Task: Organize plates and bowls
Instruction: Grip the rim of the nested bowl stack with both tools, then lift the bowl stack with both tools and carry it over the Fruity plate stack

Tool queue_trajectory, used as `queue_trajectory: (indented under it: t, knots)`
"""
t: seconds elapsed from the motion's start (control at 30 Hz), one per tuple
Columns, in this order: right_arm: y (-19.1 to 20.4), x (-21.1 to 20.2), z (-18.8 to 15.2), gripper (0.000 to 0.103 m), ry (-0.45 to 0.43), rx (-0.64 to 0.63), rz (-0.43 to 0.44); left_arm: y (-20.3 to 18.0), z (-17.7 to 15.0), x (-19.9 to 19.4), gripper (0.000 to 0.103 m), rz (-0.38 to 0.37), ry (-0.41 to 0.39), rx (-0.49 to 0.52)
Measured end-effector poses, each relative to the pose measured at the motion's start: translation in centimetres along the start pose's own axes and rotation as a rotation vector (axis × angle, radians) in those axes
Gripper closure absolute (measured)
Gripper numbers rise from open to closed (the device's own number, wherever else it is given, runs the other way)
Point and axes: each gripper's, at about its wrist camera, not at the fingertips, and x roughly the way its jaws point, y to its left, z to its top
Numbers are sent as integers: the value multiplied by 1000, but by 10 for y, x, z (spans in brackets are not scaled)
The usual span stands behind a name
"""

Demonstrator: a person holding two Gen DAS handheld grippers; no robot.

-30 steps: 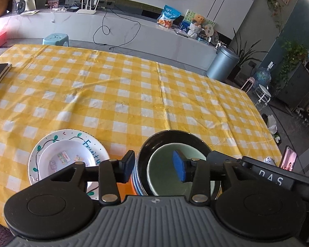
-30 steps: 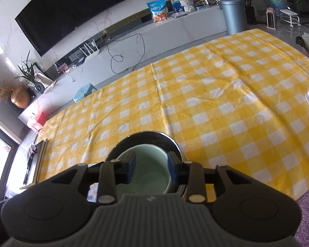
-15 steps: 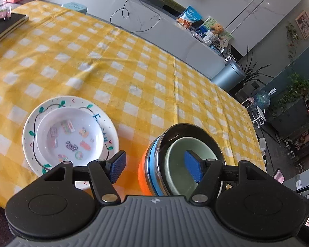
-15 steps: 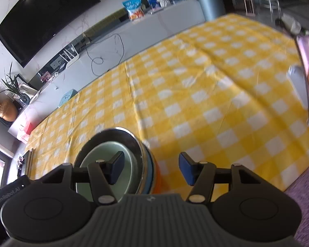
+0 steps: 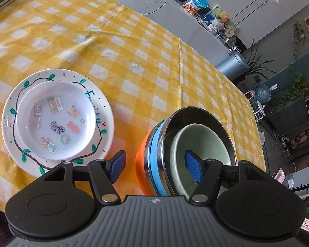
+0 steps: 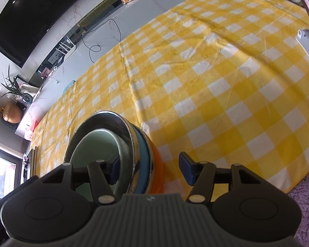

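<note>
Steel-rimmed bowl stack (image 5: 187, 152) btwn left hand-held gripper (image 5: 154, 167) pads, untouched

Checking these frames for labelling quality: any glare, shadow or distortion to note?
Left wrist view: fisheye bends the tablecloth; sheen on the small white plate, otherwise sharp. Right wrist view: a dark shadow band crosses the cloth; steel bowl rim glints.

On the table (image 5: 154, 47) in front of you, a small plate (image 5: 55, 119) sits in a larger plate (image 5: 105, 111) at the near left. Just right of it, apart from it, stands the stack of bowls (image 5: 154, 160), each nested in the next, the innermost bowl (image 5: 204, 144) on top. Far behind the table, a counter (image 5: 175, 6) runs along the wall.
</note>
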Motion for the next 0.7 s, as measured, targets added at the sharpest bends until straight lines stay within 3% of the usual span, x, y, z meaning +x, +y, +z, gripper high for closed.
queue_trajectory:
  t: [0.3, 0.5, 0.7]
  knots:
    - [1, 16, 3, 54, 53, 5, 29, -2, 3, 17, 37, -12, 58, -9]
    - [0, 22, 6, 59, 93, 36, 36, -8, 6, 21, 55, 41, 79, 24]
    - [2, 24, 7, 58, 105, 37, 34, -12, 10, 22, 55, 64, 100, 24]
